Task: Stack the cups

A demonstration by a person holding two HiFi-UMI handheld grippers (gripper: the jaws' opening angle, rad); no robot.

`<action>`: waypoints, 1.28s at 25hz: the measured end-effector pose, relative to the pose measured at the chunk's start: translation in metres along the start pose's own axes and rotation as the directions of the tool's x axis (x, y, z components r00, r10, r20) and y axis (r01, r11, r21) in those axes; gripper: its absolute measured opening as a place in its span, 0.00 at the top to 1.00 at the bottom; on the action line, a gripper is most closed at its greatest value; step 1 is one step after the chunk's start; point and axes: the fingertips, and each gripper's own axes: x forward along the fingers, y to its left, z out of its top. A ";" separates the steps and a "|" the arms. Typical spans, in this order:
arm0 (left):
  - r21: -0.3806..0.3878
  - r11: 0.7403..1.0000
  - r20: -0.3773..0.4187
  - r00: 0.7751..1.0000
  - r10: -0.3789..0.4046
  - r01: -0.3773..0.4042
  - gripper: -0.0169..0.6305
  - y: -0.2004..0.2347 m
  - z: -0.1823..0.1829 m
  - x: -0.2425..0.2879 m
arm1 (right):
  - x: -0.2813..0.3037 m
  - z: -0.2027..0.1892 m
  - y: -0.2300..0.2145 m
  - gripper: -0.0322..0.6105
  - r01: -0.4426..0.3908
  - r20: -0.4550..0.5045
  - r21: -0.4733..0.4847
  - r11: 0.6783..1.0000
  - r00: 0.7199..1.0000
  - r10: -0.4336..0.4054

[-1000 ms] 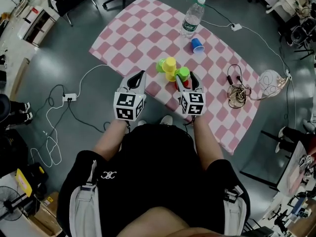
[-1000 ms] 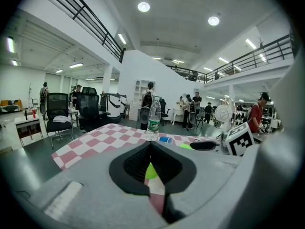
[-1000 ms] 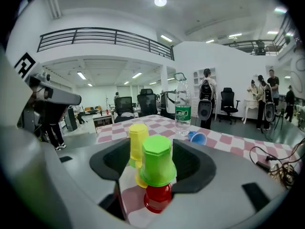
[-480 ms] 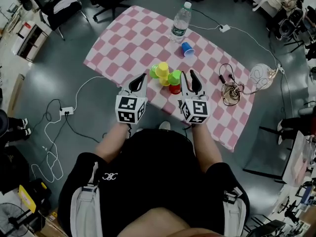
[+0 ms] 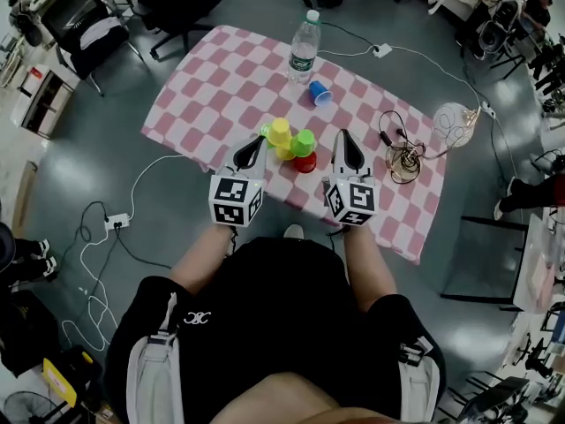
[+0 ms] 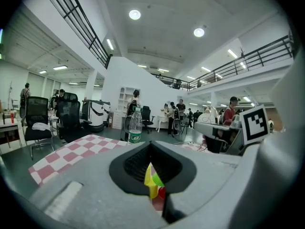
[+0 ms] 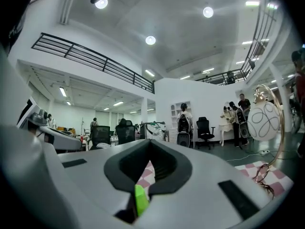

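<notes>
Here, on the near part of the pink-and-white checked worktop (image 5: 203, 78):

- Four cups stand bunched together and touching: a yellow cup (image 5: 279, 132) in the middle, a lime cup (image 5: 266, 131) against its left side, a green cup (image 5: 304, 141) on its right, and a red cup (image 5: 306, 162) showing from under the green one's near edge.
- A blue cup (image 5: 320, 93) lies on its side, well apart from the bunch, just beside a clear water bottle (image 5: 304, 46) that stands upright near the far edge.
- The left hand-held gripper (image 5: 250, 146) is held just left of the bunch with its jaws pressed together and nothing between them; its own view shows the cups only through the slit below the jaws.
- The right hand-held gripper (image 5: 345, 140) is to the right of the bunch, clear of the green cup. Its jaws have just been closing and now meet on nothing.
- A tangle of cables (image 5: 402, 157) and a wire ornament (image 5: 455, 122) lie towards the right end.
</notes>
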 end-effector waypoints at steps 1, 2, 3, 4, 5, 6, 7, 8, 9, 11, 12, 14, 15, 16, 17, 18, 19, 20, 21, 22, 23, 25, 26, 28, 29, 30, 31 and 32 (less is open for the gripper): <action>0.000 1.000 -0.001 1.000 -0.005 0.005 0.95 0.000 0.000 -0.001 | -0.002 0.000 0.000 0.94 0.003 -0.001 -0.002 1.000 1.000 -0.003; 0.000 1.000 -0.002 1.000 -0.011 0.011 0.95 -0.001 -0.001 -0.001 | -0.003 0.000 0.000 0.94 0.006 -0.001 -0.003 1.000 1.000 -0.006; 0.000 1.000 -0.003 1.000 -0.017 0.017 0.95 -0.001 -0.001 -0.001 | -0.005 0.000 0.000 0.94 0.009 -0.001 -0.006 1.000 1.000 -0.009; -0.001 1.000 -0.004 1.000 -0.023 0.023 0.95 -0.002 -0.002 -0.002 | -0.007 -0.001 0.000 0.95 0.011 -0.003 -0.009 1.000 1.000 -0.011; -0.003 1.000 -0.005 1.000 -0.029 0.029 0.95 -0.004 -0.004 -0.003 | -0.010 -0.001 0.000 0.95 0.013 -0.005 -0.013 1.000 1.000 -0.013; -0.005 0.999 -0.007 0.999 -0.036 0.035 0.95 -0.005 -0.005 -0.004 | -0.012 -0.001 -0.001 0.95 0.014 -0.008 -0.018 1.000 1.000 -0.014; -0.005 0.999 -0.008 0.999 -0.042 0.042 0.95 -0.006 -0.006 -0.004 | -0.014 -0.002 -0.001 0.95 0.016 -0.012 -0.023 1.000 1.000 -0.016; -0.004 0.999 -0.009 0.999 -0.048 0.048 0.95 -0.008 -0.007 -0.003 | -0.015 -0.003 -0.003 0.95 0.017 -0.018 -0.029 0.999 1.000 -0.018; -0.003 0.999 -0.011 0.998 -0.054 0.054 0.95 -0.010 -0.007 -0.002 | -0.016 -0.004 -0.006 0.95 0.018 -0.025 -0.034 0.999 1.000 -0.019; 0.001 0.998 -0.015 0.998 -0.062 0.062 0.95 -0.014 -0.008 0.002 | -0.015 -0.006 -0.013 0.95 0.013 -0.046 -0.045 0.999 0.999 -0.015; 0.002 0.998 -0.016 0.998 -0.064 0.064 0.95 -0.016 -0.008 0.005 | -0.013 -0.007 -0.019 0.95 0.009 -0.057 -0.051 0.999 0.998 -0.012; 0.003 0.998 -0.019 0.998 -0.061 0.061 0.95 -0.020 -0.007 0.012 | -0.006 -0.008 -0.033 0.95 0.004 -0.074 -0.065 0.998 0.997 -0.009; 0.004 0.998 -0.020 0.998 -0.059 0.059 0.95 -0.022 -0.005 0.016 | -0.002 -0.007 -0.041 0.95 0.004 -0.080 -0.073 0.997 0.997 -0.010; 0.005 0.998 -0.018 0.998 -0.055 0.055 0.95 -0.024 -0.003 0.020 | 0.003 -0.006 -0.051 0.95 0.004 -0.084 -0.081 0.997 0.996 -0.011; 0.006 0.999 -0.014 0.999 -0.049 0.050 0.95 -0.025 -0.001 0.025 | 0.009 -0.004 -0.060 0.95 0.004 -0.087 -0.089 0.996 0.996 -0.012; 0.005 0.999 -0.010 0.999 -0.041 0.041 0.95 -0.025 0.001 0.030 | 0.015 -0.003 -0.068 0.95 0.002 -0.091 -0.097 0.995 0.996 -0.011; 0.002 1.000 -0.008 1.000 -0.029 0.029 0.95 -0.024 0.002 0.035 | 0.022 -0.002 -0.076 0.94 -0.004 -0.097 -0.103 0.995 0.995 -0.007; -0.003 1.000 -0.007 1.000 -0.015 0.015 0.95 -0.022 0.004 0.040 | 0.030 -0.001 -0.083 0.94 -0.012 -0.105 -0.109 0.994 0.994 0.000; -0.008 1.000 -0.007 1.000 -0.001 0.001 0.95 -0.020 0.004 0.044 | 0.037 -0.001 -0.088 0.94 -0.022 -0.115 -0.114 0.993 0.993 0.009; -0.012 1.000 -0.008 1.000 0.012 -0.012 0.95 -0.019 0.005 0.047 | 0.045 -0.002 -0.094 0.94 -0.032 -0.126 -0.119 0.992 0.992 0.017; -0.014 1.000 -0.010 1.000 0.025 -0.025 0.95 -0.019 0.005 0.050 | 0.052 -0.002 -0.099 0.94 -0.043 -0.140 -0.126 0.991 0.990 0.025; -0.020 0.998 -0.015 0.999 0.052 -0.053 0.95 -0.017 0.003 0.054 | 0.066 -0.005 -0.106 0.94 -0.068 -0.176 -0.135 0.988 0.983 0.044; -0.025 0.997 -0.019 0.997 0.069 -0.069 0.95 -0.015 0.002 0.055 | 0.074 -0.008 -0.109 0.94 -0.082 -0.196 -0.136 0.987 0.979 0.054; -0.036 0.994 -0.026 0.994 0.103 -0.104 0.95 -0.011 0.000 0.056 | 0.090 -0.014 -0.112 0.94 -0.108 -0.241 -0.131 0.985 0.968 0.074; -0.040 0.992 -0.029 0.993 0.118 -0.119 0.95 -0.009 0.000 0.056 | 0.099 -0.017 -0.112 0.94 -0.121 -0.263 -0.127 0.984 0.961 0.084; -0.042 0.990 -0.031 0.991 0.130 -0.132 0.95 -0.007 0.001 0.056 | 0.108 -0.020 -0.112 0.94 -0.135 -0.285 -0.124 0.983 0.954 0.096; -0.043 0.989 -0.034 0.989 0.143 -0.144 0.95 -0.004 0.001 0.056 | 0.117 -0.024 -0.111 0.94 -0.151 -0.306 -0.119 0.981 0.946 0.109; -0.045 0.986 -0.039 0.987 0.157 -0.159 0.95 -0.002 0.000 0.054 | 0.127 -0.028 -0.110 0.94 -0.169 -0.329 -0.112 0.979 0.936 0.124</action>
